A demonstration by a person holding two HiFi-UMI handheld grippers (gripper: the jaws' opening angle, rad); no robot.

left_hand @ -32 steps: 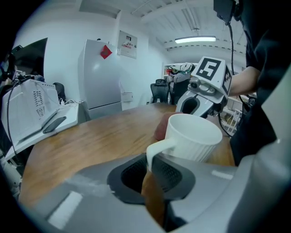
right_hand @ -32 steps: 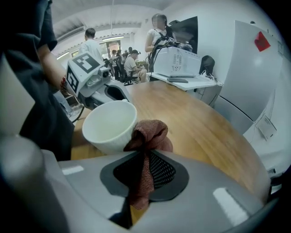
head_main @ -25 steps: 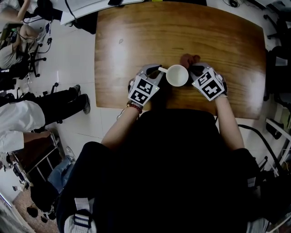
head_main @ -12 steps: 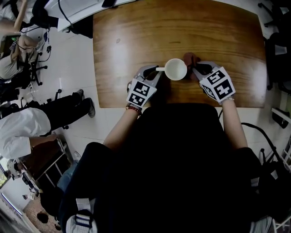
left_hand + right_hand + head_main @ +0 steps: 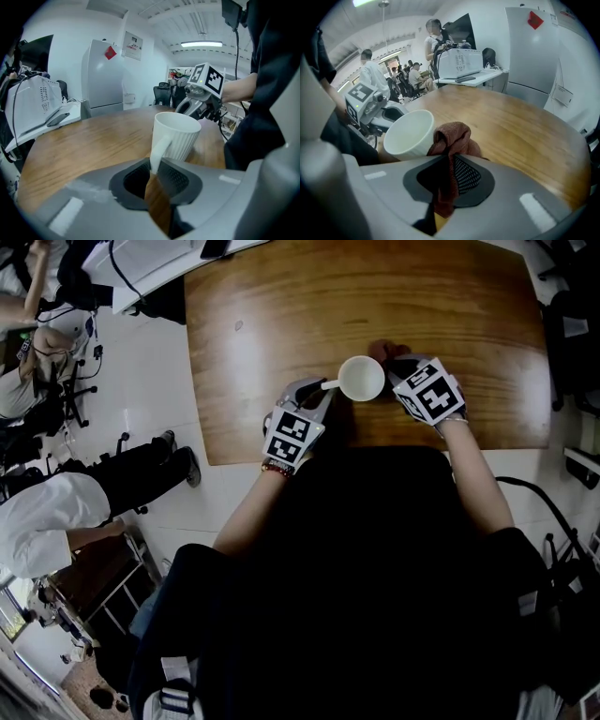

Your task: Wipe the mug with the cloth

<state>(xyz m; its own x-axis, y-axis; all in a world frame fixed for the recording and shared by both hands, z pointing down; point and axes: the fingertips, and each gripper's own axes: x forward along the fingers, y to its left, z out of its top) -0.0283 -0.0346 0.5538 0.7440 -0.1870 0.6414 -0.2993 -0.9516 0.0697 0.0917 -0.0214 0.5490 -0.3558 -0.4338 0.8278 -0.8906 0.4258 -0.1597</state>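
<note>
Mug (image 5: 176, 136) and left gripper (image 5: 157, 176) meet at the handle. The thin white handle stands between the jaws, which have just been opening, and bare wood shows in the gap beside it, so the pads no longer squeeze it. The right gripper (image 5: 450, 178) is clamped on a reddish-brown cloth (image 5: 452, 136). The cloth bunches above the jaws and hangs down between them, just beside the mug's rim.

From the head view, the white ribbed mug (image 5: 362, 378) stands upright on the wooden table (image 5: 375, 296), near its front edge. The left gripper (image 5: 319, 390) is on its handle side. The right gripper (image 5: 398, 369) and the cloth (image 5: 380, 351) are on the other side.

Each gripper carries a cube (image 5: 293, 430) printed with black-and-white square markers, with no letters on it. Farther off in the left gripper view, a white cabinet (image 5: 101, 75) bears a red diamond sticker (image 5: 110, 52). A paper notice (image 5: 133, 46) hangs on the wall, and its print is too small to read.
</note>
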